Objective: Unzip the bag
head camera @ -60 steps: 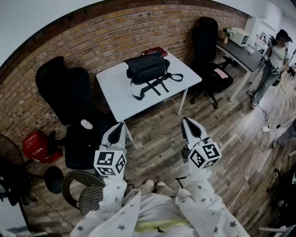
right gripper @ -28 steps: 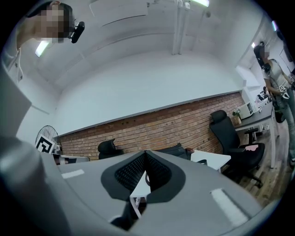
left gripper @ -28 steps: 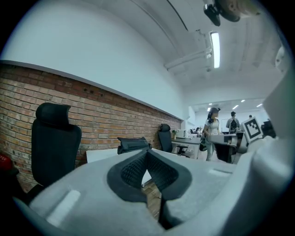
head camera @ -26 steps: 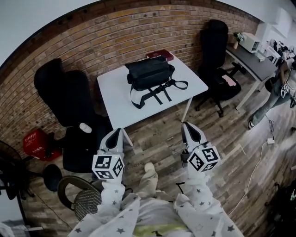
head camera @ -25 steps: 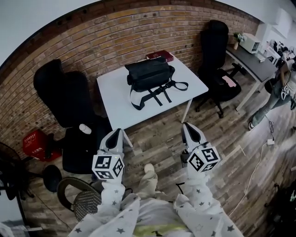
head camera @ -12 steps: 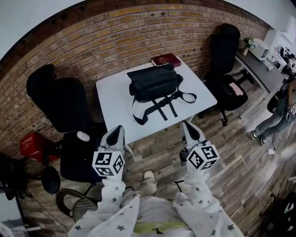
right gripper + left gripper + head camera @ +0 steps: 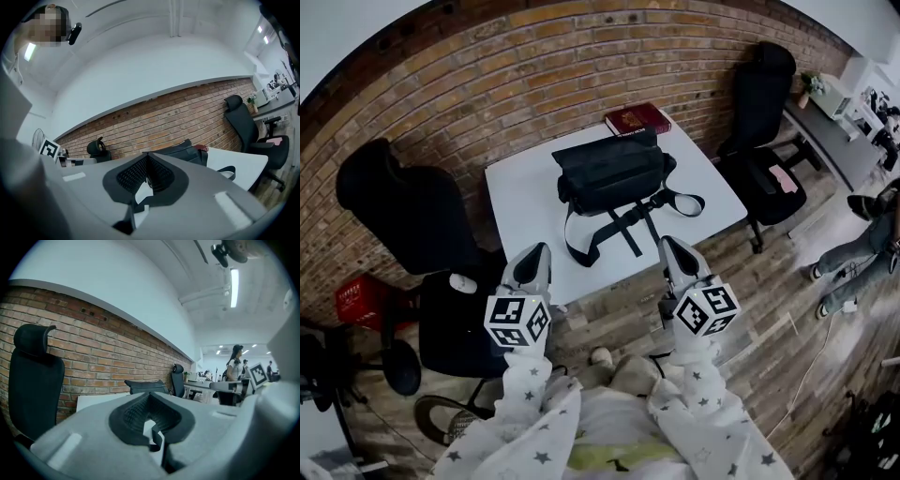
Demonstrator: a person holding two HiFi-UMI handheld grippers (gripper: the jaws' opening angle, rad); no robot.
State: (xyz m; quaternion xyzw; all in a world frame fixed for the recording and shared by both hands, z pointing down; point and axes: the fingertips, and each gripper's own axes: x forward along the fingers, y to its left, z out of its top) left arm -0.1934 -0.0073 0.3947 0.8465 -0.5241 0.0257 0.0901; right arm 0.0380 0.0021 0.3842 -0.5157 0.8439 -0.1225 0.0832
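The black shoulder bag looks closed, though the zipper pull is too small and dark to pick out, so finding it is job one. The bag lies flat on the small white table, with its straps spilling off the side nearest the person.

Both grippers are empty, jaws pressed together with nothing between them. The left gripper and right gripper are held about level, side by side, at the table's near edge. The bag is straight ahead of them, roughly centred between the two, and well apart from both.

The step in hand looks like the reach-in. To do it well, the person probably wants the jaws open before arriving. One gripper could pin an end of the bag while the other takes the pull, otherwise a soft bag like that just slides along with the zipper. The loose straps are worth steering around too.

A red book sits beyond the bag, by the brick wall. Black office chairs stand off to each gripper's outer side.
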